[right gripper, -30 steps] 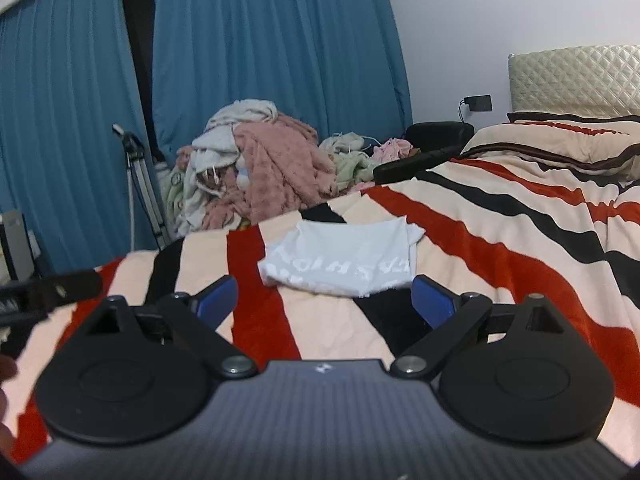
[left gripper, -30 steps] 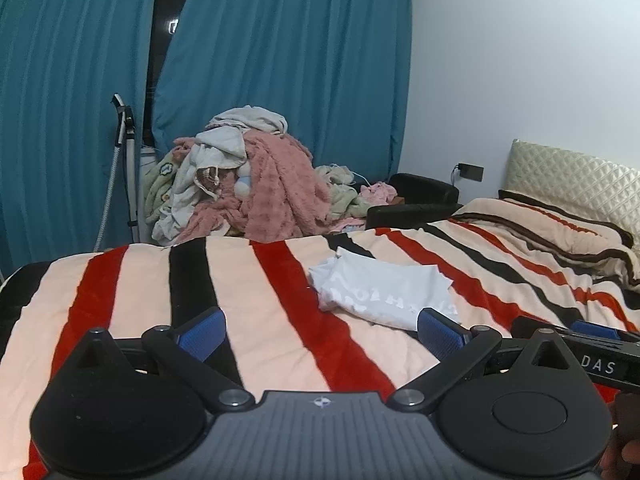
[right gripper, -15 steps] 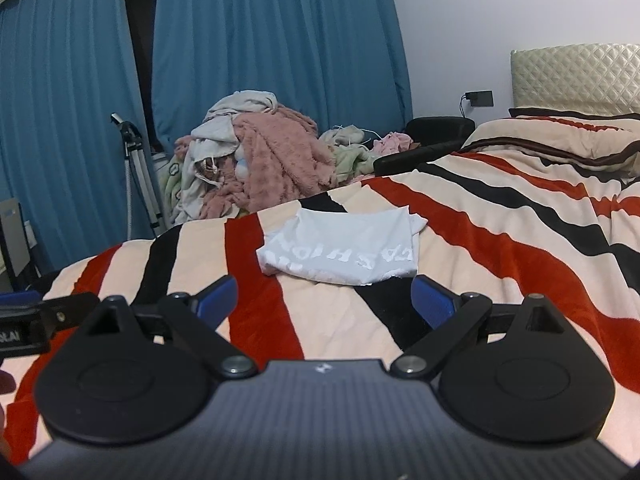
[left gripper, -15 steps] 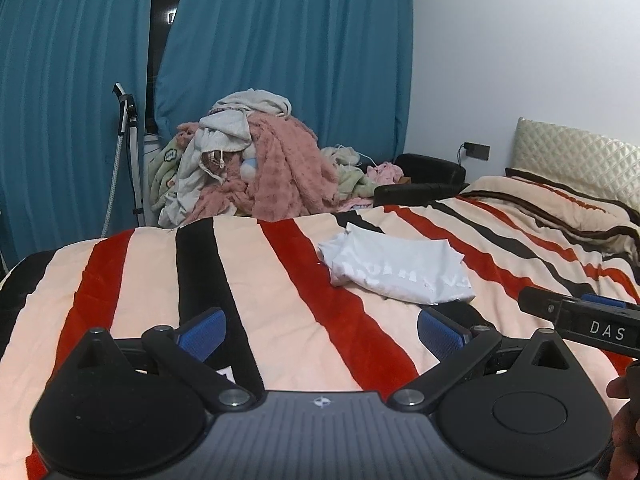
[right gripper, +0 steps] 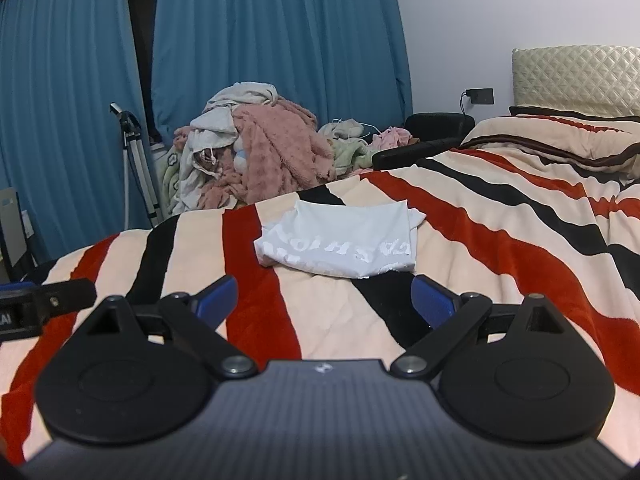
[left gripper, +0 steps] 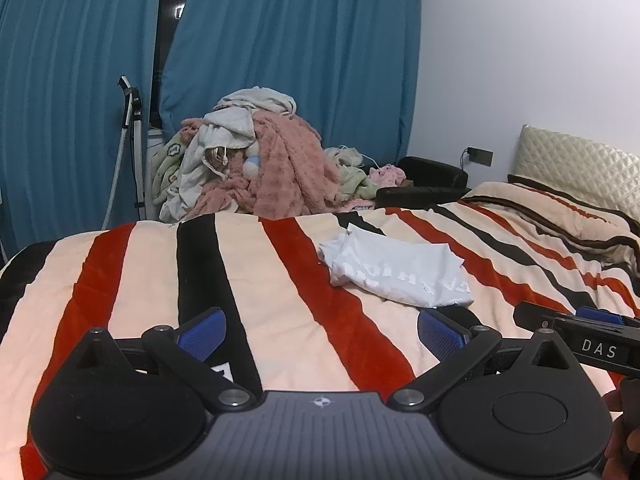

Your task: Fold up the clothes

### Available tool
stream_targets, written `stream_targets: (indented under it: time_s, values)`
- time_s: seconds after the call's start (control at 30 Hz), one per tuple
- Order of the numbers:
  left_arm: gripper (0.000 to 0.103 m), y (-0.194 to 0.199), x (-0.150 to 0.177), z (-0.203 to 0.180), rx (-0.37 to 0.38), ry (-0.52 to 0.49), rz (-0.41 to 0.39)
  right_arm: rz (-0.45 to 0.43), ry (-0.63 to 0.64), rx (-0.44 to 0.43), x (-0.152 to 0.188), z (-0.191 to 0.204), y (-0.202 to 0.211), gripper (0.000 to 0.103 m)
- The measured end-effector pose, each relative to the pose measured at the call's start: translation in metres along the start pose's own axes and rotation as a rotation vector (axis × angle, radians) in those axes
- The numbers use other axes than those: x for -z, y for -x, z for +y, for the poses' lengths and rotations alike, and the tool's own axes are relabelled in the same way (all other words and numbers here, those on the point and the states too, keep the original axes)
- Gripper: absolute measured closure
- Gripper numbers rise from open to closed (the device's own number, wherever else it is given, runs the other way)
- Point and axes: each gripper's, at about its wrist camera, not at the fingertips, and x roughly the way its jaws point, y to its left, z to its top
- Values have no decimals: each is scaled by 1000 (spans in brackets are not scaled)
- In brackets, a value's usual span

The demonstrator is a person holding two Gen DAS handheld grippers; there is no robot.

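Reading what print we can, we find "DAS" in white on the side of the right gripper [left gripper: 576,334] — the pale lettering on the white shirt [right gripper: 340,242] is too broken to make out. That shirt lies folded on the striped blanket [right gripper: 500,224], beyond both tools, touching neither. Our left gripper [left gripper: 320,332] has its blue fingers [left gripper: 202,332] spread wide and empty — the right gripper's are equally apart, holding nothing.
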Motion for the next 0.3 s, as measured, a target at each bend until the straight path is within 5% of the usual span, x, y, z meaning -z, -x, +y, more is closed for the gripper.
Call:
stream_targets:
  time_s: [0.3]
  values:
    - [0, 0, 1, 3, -12, 20, -5, 7, 3, 2, 0, 2, -1, 8]
